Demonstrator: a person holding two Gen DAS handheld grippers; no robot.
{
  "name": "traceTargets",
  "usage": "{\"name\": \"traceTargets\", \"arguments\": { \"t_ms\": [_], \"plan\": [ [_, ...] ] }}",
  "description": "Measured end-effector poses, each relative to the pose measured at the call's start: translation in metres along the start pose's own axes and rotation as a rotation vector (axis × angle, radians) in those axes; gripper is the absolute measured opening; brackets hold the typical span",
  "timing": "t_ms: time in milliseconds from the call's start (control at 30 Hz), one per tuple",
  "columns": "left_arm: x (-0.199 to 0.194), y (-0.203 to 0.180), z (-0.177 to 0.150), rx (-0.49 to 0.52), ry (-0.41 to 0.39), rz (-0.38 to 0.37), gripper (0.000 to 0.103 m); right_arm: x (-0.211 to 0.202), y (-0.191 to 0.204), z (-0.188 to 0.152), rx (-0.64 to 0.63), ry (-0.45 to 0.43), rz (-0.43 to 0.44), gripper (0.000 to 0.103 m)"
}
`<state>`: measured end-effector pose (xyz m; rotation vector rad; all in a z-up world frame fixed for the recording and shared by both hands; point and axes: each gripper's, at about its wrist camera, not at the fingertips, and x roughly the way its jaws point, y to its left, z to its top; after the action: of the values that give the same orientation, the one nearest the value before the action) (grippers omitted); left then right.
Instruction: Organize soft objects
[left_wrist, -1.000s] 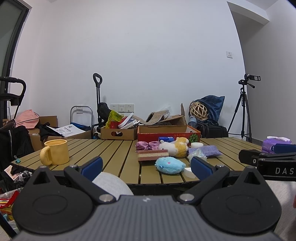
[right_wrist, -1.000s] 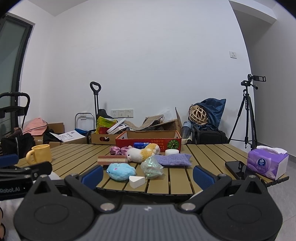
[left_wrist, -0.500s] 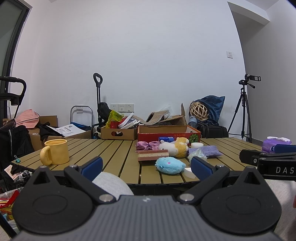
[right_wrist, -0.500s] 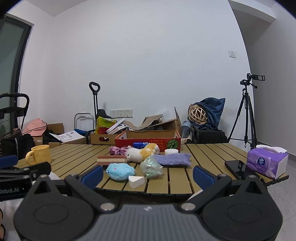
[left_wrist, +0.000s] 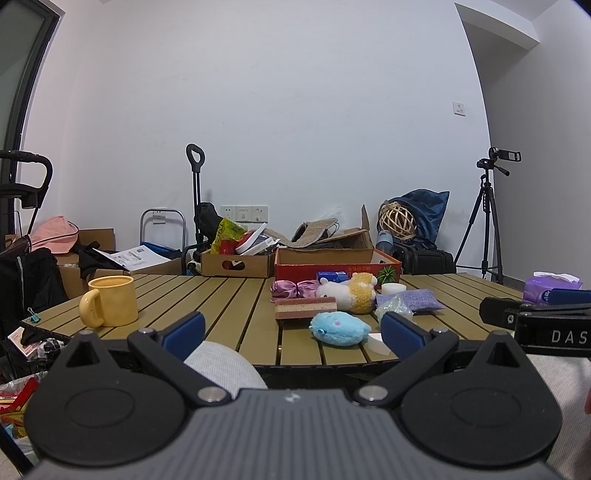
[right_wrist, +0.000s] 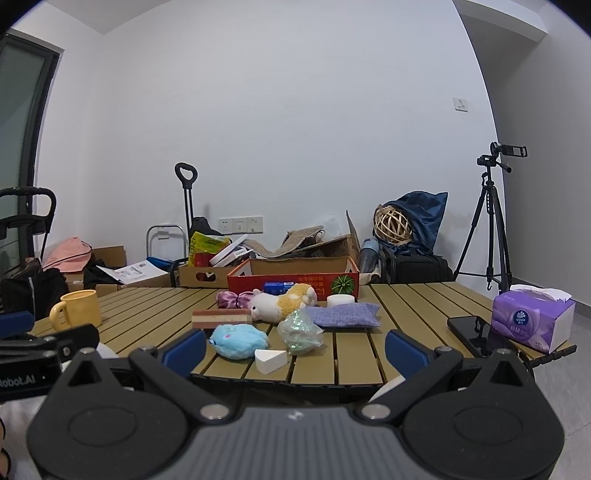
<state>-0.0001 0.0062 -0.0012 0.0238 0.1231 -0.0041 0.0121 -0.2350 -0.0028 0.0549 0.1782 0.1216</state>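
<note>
Soft items lie grouped on the slatted wooden table (right_wrist: 354, 354): a blue plush (right_wrist: 239, 340), a white-and-yellow plush animal (right_wrist: 282, 305), a striped sponge block (right_wrist: 221, 318), a purple satin scrunchie (right_wrist: 231, 298), a lilac fabric pouch (right_wrist: 341, 316), a crinkled clear bag (right_wrist: 298, 328), and a white wedge sponge (right_wrist: 270, 360). A red cardboard box (right_wrist: 295, 282) stands behind them. My left gripper (left_wrist: 291, 330) is open, short of the table's near edge, with the blue plush (left_wrist: 340, 328) between its fingers' line of sight. My right gripper (right_wrist: 295, 345) is open too, also held before the edge.
A yellow mug (left_wrist: 110, 301) stands at the table's left. At the right sit a purple tissue box (right_wrist: 532, 319) and a black phone (right_wrist: 472, 330). Behind the table are cardboard boxes (left_wrist: 236, 262), a trolley handle (left_wrist: 195, 155) and a tripod with camera (right_wrist: 493, 206).
The right wrist view has shifted slightly, the table objects sitting a little lower and left. The left gripper is still; nothing was grasped.
</note>
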Motion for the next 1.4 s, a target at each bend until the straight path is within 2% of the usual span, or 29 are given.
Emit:
{"name": "traceTargets", "arguments": {
  "t_ms": [800, 1133, 1267, 1400],
  "plan": [
    [0.001, -0.001, -0.002, -0.011, 0.008, 0.0, 0.103, 0.001, 0.0, 0.001, 0.009, 0.001, -0.001, 0.103],
    [0.002, 0.001, 0.003, -0.044, 0.034, -0.036, 0.103, 0.009, -0.004, 0.012, 0.013, 0.021, -0.034, 0.103],
    [0.021, -0.003, 0.017, 0.006, 0.042, -0.03, 0.103, 0.027, -0.013, 0.028, 0.043, 0.016, -0.045, 0.103],
    [0.063, -0.008, 0.038, 0.028, 0.075, -0.04, 0.103, 0.068, -0.026, 0.045, 0.101, 0.076, -0.045, 0.103]
  ]
}}
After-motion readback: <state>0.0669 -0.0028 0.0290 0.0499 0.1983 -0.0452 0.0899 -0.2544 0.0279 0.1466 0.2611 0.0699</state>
